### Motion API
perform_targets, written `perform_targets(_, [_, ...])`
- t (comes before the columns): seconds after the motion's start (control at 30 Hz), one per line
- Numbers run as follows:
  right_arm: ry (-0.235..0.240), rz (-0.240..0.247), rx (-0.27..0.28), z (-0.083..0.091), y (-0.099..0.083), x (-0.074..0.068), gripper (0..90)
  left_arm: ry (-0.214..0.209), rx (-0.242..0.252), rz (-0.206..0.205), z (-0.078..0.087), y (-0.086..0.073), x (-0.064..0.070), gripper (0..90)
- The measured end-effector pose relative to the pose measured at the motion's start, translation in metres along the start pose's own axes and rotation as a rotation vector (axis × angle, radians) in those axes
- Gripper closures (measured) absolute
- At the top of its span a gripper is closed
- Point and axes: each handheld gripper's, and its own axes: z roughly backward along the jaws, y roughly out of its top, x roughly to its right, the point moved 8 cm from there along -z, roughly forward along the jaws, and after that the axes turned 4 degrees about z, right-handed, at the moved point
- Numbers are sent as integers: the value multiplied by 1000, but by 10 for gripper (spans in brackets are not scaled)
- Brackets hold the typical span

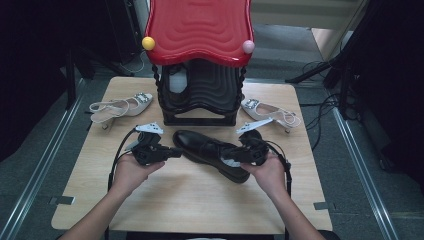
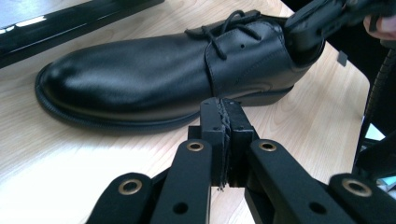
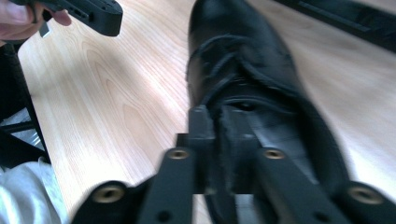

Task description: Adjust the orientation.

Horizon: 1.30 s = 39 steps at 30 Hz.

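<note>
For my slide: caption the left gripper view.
Shut left gripper poised beside a black lace-up shoe on the wooden table.

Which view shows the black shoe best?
Left gripper view: the shoe lies side-on, toe to laces, sharp. High view shows it whole but small, between both grippers. Right gripper view blurs it from behind.

Shoe (image 1: 210,150) lying mid-table (image 1: 180,200), rack (image 1: 200,95) behind it at the far edge, one sandal (image 1: 122,107) left of the rack, another sandal (image 1: 270,111) right of it
</note>
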Motion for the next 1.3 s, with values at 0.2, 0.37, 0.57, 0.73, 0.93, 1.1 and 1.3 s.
perform_targets(0.2, [-48,-25,64,15,5,34,900,-17,-28,-1,-16,-1,7,896])
perform_targets(0.37, [-94,-52,91,13,-1,58,900,-31,-1,20,-26,-1,9,897])
perform_targets(0.57, [-138,-1,64,4,-9,62,900,-20,5,-16,-30,-5,16,897])
perform_targets(0.73, [-140,0,50,-2,-14,61,900,-7,-16,-16,-38,-9,14,896])
perform_targets(0.93, [-117,-23,66,-2,-16,61,900,-43,-10,38,-49,-12,10,881])
perform_targets(1.1, [-97,-46,63,-2,-18,58,900,-29,-19,17,-54,-12,10,885])
perform_targets(1.3, [-72,-53,54,-1,-23,50,900,-14,-40,6,-58,-13,8,870])
